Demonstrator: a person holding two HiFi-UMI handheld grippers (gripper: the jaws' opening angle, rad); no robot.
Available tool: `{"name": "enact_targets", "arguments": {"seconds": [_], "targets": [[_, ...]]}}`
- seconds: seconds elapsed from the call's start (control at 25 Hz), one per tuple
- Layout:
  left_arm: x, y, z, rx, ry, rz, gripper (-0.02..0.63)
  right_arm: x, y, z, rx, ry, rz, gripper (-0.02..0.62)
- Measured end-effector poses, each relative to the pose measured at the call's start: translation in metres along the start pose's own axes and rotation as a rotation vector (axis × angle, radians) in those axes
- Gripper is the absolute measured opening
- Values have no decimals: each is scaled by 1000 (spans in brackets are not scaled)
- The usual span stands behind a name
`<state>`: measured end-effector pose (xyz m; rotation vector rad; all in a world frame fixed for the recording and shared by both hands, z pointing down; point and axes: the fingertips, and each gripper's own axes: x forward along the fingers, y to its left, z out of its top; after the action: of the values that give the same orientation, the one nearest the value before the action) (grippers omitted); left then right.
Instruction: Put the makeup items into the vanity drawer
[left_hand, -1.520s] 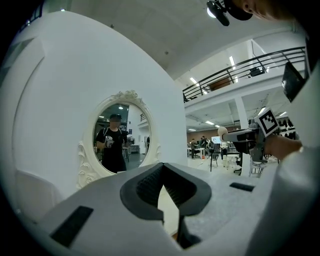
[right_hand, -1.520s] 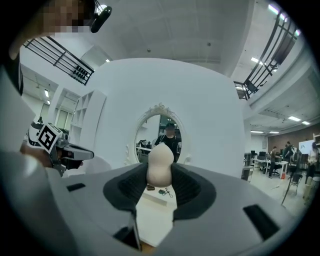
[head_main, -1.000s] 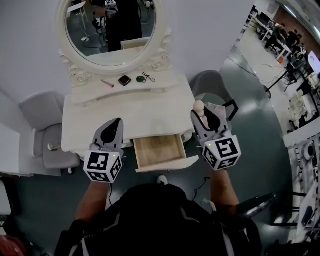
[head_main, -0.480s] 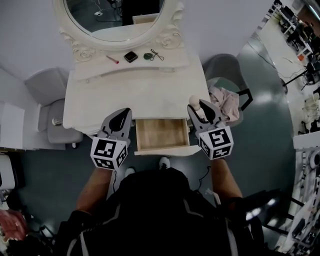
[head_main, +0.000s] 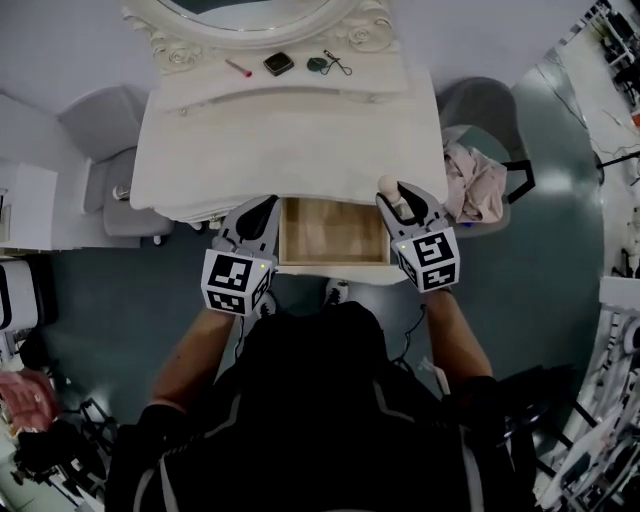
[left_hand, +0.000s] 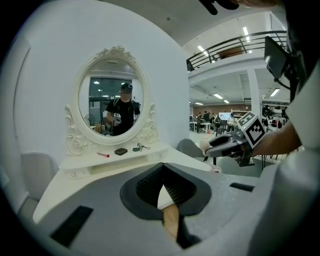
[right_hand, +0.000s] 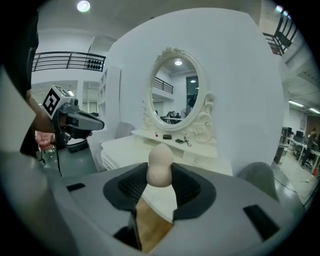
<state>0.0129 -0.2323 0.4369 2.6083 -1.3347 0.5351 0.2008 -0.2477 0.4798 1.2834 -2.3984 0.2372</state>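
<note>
The white vanity (head_main: 290, 150) has its wooden drawer (head_main: 333, 232) pulled out. My right gripper (head_main: 400, 200) is shut on a beige makeup sponge (head_main: 387, 185) at the drawer's right front corner; in the right gripper view the sponge (right_hand: 160, 162) stands upright between the pads. My left gripper (head_main: 262, 207) hangs at the drawer's left edge, its tips (left_hand: 162, 167) together on nothing. On the vanity's back shelf lie a red lipstick (head_main: 238, 68), a black compact (head_main: 278, 64) and a green item beside an eyelash curler (head_main: 337, 62).
An oval mirror (left_hand: 111, 100) rises behind the shelf. A grey chair (head_main: 100, 140) stands to the vanity's left, and another grey chair (head_main: 480, 100) with a crumpled cloth (head_main: 478, 185) to its right. The person's body fills the near side.
Both grippers have come down and now flank the open drawer's front. The right one still holds the sponge. The head view has shifted, so the vanity sits higher in the frame.
</note>
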Motion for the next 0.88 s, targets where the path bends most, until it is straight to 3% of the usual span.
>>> {"name": "enact_targets", "arguments": {"seconds": [0.24,0.44,0.88], "targets": [[7,-12,-34,-68,65,8,3,23,11,-56,-8,97,74,155],[11,-20,-59,-66,107,10,3,40,20,-99,-25,175,116,155],[16,-21,-118,-172,203,40,3,73,47,-175,-128,330,241,155]]}}
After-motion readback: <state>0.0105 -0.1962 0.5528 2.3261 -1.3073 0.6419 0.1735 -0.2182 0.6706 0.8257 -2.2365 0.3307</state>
